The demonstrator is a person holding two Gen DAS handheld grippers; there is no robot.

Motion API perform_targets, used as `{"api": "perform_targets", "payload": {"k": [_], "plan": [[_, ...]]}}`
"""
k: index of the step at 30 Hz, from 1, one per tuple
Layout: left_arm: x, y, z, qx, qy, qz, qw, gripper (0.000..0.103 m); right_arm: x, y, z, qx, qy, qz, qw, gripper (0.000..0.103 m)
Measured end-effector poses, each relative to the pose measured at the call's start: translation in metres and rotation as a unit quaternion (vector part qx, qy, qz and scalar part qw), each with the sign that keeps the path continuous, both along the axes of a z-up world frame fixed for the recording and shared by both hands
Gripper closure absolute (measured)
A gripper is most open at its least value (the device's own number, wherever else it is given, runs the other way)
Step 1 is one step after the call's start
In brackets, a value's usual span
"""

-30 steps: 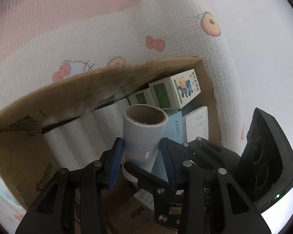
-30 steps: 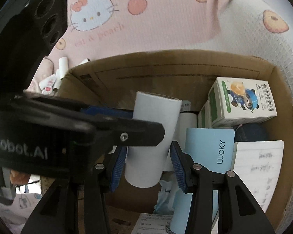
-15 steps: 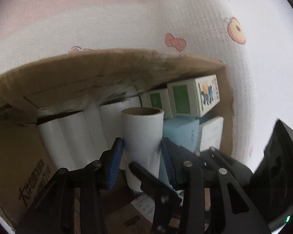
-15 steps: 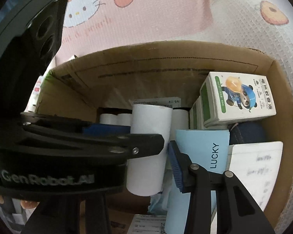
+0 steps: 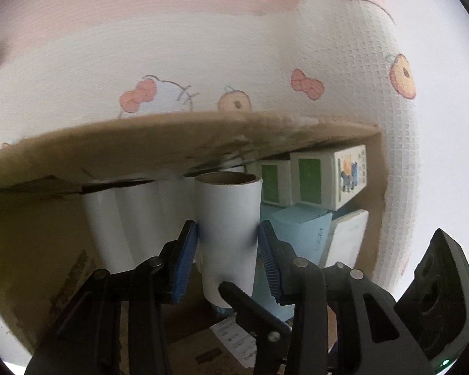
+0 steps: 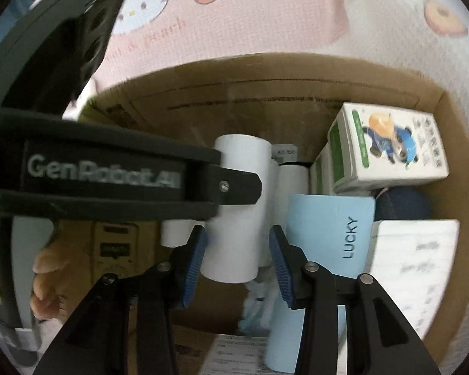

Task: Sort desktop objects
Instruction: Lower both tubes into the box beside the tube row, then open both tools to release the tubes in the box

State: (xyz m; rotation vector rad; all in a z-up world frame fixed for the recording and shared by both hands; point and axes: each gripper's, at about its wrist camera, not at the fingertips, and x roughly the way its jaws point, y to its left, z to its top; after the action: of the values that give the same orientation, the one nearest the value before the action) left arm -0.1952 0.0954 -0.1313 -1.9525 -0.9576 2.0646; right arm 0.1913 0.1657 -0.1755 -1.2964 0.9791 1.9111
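A white paper roll (image 5: 228,231) with a cardboard core stands upright inside the cardboard box (image 5: 140,147). My left gripper (image 5: 228,264) is shut on it, blue pads against both sides. My right gripper (image 6: 237,261) straddles the same white roll (image 6: 240,206) from the other side; its pads sit very close to the roll, with a small gap showing on the right. The left gripper's black body (image 6: 109,172) crosses in front of the roll in the right wrist view.
In the box are more white rolls (image 5: 115,228), green-and-white cartoon cartons (image 6: 387,147), a light blue "LUCKY" notebook (image 6: 331,231), a white notepad (image 6: 419,265) and a dark blue object (image 6: 400,203). A pink and white cartoon-print cloth (image 5: 203,62) lies beneath.
Both grippers moved lower and deeper into the box with the roll, which went from tilted to upright. The left gripper body now covers more of the right wrist view.
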Motion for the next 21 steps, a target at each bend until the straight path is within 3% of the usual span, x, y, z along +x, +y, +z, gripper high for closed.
{"api": "perform_targets", "payload": {"k": [2, 7, 11, 15, 21], "plan": [[-0.002, -0.001, 0.001, -0.010, -0.004, 0.000, 0.9999, 0.059, 0.002, 0.002, 0.000, -0.009, 0.016, -0.012, 1.000, 0.063], [-0.005, 0.003, -0.007, -0.033, -0.025, -0.007, 0.9991, 0.059, -0.014, -0.004, 0.003, -0.001, 0.018, 0.022, 1.000, 0.063], [-0.005, -0.001, -0.008, -0.023, -0.035, 0.004, 0.9991, 0.059, -0.021, -0.003, -0.002, 0.003, 0.003, 0.031, 1.000, 0.063], [-0.004, 0.001, -0.008, -0.025, -0.038, 0.004, 0.9990, 0.059, -0.015, 0.002, -0.007, -0.006, 0.006, 0.018, 1.000, 0.072], [-0.004, -0.003, -0.009, -0.034, -0.054, 0.025, 0.9976, 0.059, -0.009, 0.006, -0.012, -0.027, 0.024, 0.005, 0.999, 0.072]]}}
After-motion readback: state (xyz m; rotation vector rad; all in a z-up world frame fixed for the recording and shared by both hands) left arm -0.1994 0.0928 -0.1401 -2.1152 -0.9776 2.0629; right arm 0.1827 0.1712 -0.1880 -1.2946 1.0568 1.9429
